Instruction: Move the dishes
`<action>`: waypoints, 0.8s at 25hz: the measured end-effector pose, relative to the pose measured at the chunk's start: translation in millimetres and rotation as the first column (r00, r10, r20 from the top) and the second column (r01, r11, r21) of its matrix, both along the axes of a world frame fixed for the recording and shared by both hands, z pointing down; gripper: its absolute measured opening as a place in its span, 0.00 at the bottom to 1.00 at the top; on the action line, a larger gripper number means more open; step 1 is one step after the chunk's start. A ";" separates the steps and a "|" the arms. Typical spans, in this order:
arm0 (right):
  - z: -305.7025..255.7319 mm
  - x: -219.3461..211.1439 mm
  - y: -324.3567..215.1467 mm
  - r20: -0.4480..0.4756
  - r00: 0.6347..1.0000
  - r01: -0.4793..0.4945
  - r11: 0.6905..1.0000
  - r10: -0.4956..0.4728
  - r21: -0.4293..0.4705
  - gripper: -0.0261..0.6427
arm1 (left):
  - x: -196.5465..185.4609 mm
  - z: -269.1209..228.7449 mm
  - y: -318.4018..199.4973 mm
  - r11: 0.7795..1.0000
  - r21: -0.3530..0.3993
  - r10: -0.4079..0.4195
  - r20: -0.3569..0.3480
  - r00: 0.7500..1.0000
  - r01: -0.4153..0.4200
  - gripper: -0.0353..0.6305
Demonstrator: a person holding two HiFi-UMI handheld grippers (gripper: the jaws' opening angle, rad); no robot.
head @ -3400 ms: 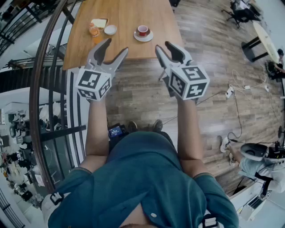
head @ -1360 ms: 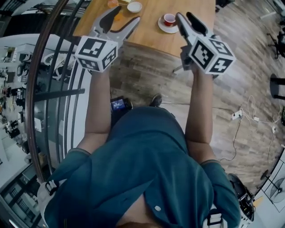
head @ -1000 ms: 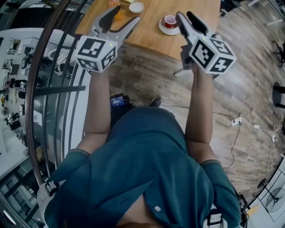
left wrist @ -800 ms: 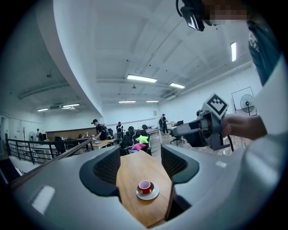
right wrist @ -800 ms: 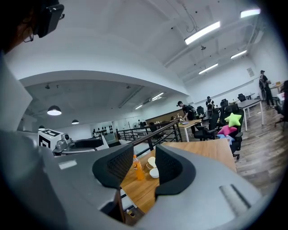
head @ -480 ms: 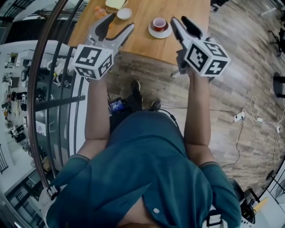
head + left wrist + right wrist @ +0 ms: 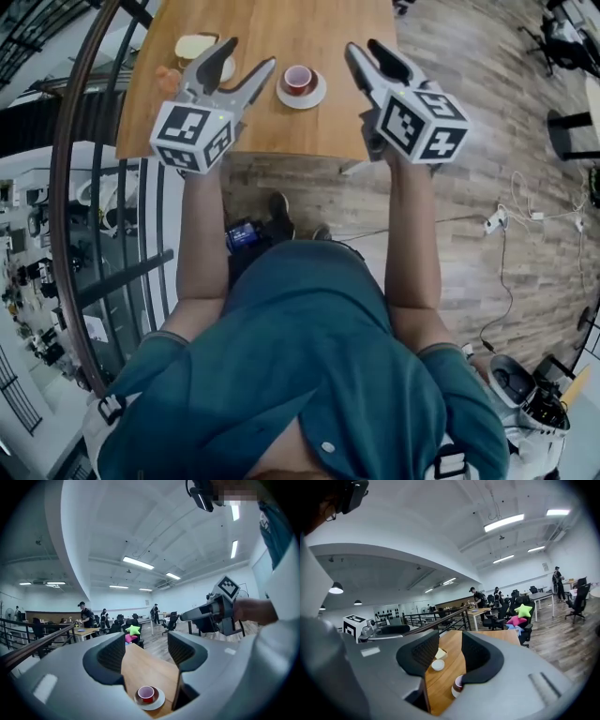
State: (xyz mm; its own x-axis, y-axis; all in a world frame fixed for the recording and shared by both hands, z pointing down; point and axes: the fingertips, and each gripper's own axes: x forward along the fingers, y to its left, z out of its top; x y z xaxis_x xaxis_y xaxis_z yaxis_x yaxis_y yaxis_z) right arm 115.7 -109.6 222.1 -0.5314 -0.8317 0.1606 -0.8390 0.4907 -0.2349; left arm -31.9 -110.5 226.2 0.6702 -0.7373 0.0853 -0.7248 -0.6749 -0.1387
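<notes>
A red cup on a white saucer (image 7: pixel 300 82) stands near the front edge of the wooden table (image 7: pixel 281 131). To its left are a small white bowl (image 7: pixel 227 68), a plate of toast (image 7: pixel 194 45) and an orange item (image 7: pixel 169 80). My left gripper (image 7: pixel 246 58) is held open and empty above the table, just left of the cup (image 7: pixel 146 694). My right gripper (image 7: pixel 366 49) hangs open and empty to the right of the cup. The right gripper view shows the bowl (image 7: pixel 438 664) and toast (image 7: pixel 440 653) between its jaws, and the cup (image 7: pixel 457 685) is half hidden by one jaw.
A curved metal railing (image 7: pixel 94 187) runs along the table's left side. The floor is wood, with cables and a power strip (image 7: pixel 489 220) at the right. Chairs with a green star cushion (image 7: pixel 133 630) stand past the table's far end. People stand at distant desks.
The table and dishes have drawn closer and slid lower in the head view. Both grippers now reach over the table's near edge and remain open.
</notes>
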 end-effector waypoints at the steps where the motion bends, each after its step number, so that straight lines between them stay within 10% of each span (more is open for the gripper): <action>1: -0.3 1.7 -6.1 -0.003 1.000 -0.016 1.000 0.016 -0.002 0.24 | 2.0 -0.1 -9.4 1.000 -0.002 0.016 -0.003 1.000 -0.016 0.47; 20: -14.3 -14.8 -30.9 -0.067 0.970 -0.236 0.972 0.234 -0.012 0.24 | -3.4 0.0 -79.2 0.973 -0.014 0.230 -0.082 0.970 -0.232 0.47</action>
State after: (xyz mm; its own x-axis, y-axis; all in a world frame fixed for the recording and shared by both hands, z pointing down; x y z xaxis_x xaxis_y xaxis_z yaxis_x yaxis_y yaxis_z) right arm 100.8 -140.5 207.8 -0.3095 -0.9285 0.2053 -0.9440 0.2740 -0.1840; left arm -35.2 -189.7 226.2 0.8272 -0.5604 0.0405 -0.5572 -0.8275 -0.0693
